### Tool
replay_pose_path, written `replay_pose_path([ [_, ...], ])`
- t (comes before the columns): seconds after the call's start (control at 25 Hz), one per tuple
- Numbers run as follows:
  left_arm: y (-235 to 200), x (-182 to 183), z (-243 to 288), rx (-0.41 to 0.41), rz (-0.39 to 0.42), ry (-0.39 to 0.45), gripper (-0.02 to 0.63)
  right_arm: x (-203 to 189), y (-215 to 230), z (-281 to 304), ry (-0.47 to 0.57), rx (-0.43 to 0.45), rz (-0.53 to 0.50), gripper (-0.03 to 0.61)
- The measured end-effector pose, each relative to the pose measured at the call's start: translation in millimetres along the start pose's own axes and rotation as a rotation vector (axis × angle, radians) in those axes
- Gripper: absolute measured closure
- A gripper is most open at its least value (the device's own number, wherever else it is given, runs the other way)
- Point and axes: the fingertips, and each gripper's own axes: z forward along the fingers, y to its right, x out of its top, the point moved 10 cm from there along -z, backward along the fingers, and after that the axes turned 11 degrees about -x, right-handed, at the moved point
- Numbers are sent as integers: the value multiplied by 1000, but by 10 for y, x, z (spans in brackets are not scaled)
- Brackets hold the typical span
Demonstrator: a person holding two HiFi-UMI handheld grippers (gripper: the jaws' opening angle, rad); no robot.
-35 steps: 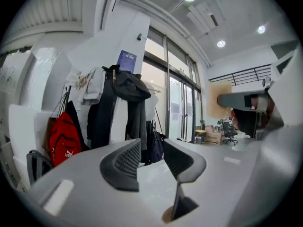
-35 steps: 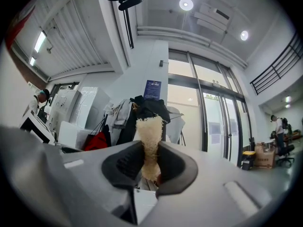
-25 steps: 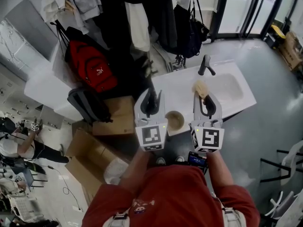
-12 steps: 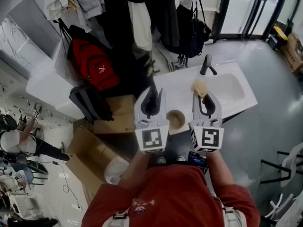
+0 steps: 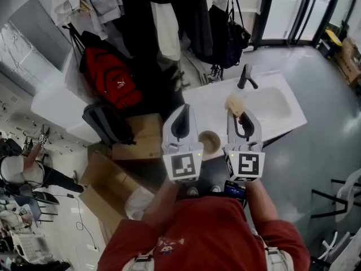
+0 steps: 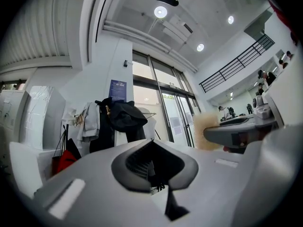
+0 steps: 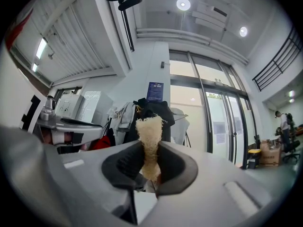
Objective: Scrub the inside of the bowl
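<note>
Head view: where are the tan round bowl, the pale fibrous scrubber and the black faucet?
tan round bowl [image 5: 209,143], head view, on its inner hollow.
pale fibrous scrubber [image 5: 235,104], head view, on its free tuft.
black faucet [image 5: 245,77], head view, on its spout.

Large shared lab-style hall, white sink counter [image 5: 211,103] at centre, hung coats [image 5: 163,16] at twelve o'clock, glass doors [image 5: 299,7] at two o'clock, cardboard boxes [image 5: 110,193] at eight o'clock, balcony railing [image 6: 234,67] under a high ceiling.

Counter [image 5: 208,109] lies open — faucet [image 5: 245,78] (far edge) juts over the sink [image 5: 277,103].
</note>
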Motion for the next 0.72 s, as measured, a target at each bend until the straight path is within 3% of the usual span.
replay_pose_path([
  [0.72, 41, 1, 21, -34, -26, 4, 607, -17, -11, 49, -34, 4, -4, 505],
])
